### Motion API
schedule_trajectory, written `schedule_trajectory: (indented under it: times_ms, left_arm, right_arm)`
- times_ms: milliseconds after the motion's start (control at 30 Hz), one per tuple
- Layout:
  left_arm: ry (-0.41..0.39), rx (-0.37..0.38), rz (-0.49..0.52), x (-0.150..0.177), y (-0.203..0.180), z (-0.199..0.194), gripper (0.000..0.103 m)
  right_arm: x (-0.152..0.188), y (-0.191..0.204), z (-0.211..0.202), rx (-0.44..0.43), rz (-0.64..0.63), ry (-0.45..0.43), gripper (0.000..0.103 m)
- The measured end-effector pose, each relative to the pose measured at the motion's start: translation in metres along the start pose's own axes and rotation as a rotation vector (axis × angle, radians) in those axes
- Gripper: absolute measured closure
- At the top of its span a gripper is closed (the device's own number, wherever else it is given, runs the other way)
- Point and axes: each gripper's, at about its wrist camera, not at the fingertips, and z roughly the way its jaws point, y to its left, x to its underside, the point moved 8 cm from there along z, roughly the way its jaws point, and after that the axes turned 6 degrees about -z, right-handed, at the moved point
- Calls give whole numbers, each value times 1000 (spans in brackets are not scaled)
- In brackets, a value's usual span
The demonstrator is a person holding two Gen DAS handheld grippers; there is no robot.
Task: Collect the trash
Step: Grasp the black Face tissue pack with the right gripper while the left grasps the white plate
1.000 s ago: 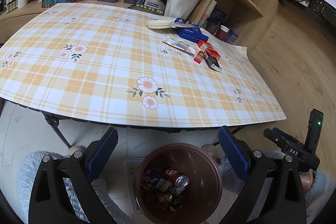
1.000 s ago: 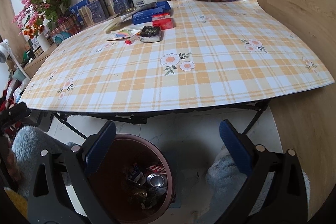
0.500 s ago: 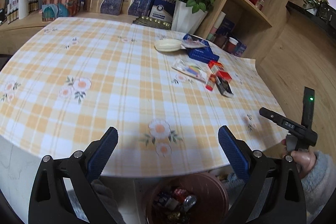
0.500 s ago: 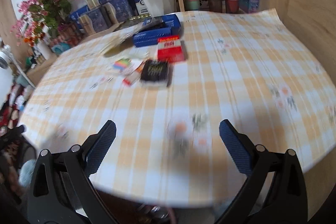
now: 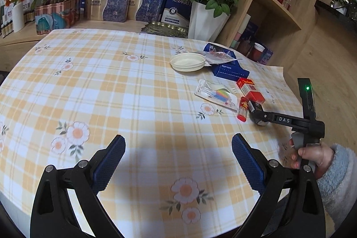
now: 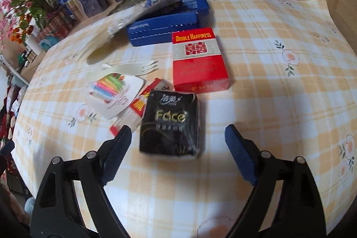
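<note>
Right wrist view: I see the table (image 6: 267, 86) in its checked cloth. My right gripper (image 6: 176, 148) hangs over the black tissue pack (image 6: 171, 124), jaws closing, pads clear of it. Red box (image 6: 198, 59) just behind. My left gripper (image 5: 178, 162) released, nothing between its jaws.

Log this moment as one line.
right gripper: closing, nothing gripped | target: black tissue pack on checked tablecloth | left gripper: open, empty

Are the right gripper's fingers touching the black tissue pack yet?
Apart. The right wrist view shows the closing right gripper with tablecloth visible between each of its fingers and the black tissue pack.
</note>
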Motion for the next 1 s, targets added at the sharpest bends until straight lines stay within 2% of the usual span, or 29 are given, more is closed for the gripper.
schedule_trajectory:
  times_ms: [33, 133, 333, 433, 500, 633, 833, 1000]
  left_arm:
    - [6, 3, 5, -3, -2, 5, 9]
    - [34, 17, 11, -11, -8, 26, 9]
    - [89, 50, 24, -42, -25, 74, 9]
    - [119, 116, -39, -64, -32, 95, 9]
    - [119, 128, -93, -82, -31, 112, 9]
    - [88, 79, -112, -103, -31, 145, 6]
    - [136, 11, -90, -112, -32, 197, 6]
    - [165, 0, -160, -121, -30, 222, 6]
  right_arm:
    - [-1, 0, 1, 11, -10, -2, 24]
    - [-2, 5, 1, 17, -55, -1, 54]
    - [0, 4, -13, 11, -78, -61, 60]
    - [-1, -3, -22, -11, -40, -92, 60]
    - [-1, -7, -24, -18, -27, -98, 60]
    - [-1, -11, -23, -14, -34, -104, 60]
    - [1, -16, -18, -9, -32, -95, 60]
    - [3, -17, -15, -6, -40, -87, 60]
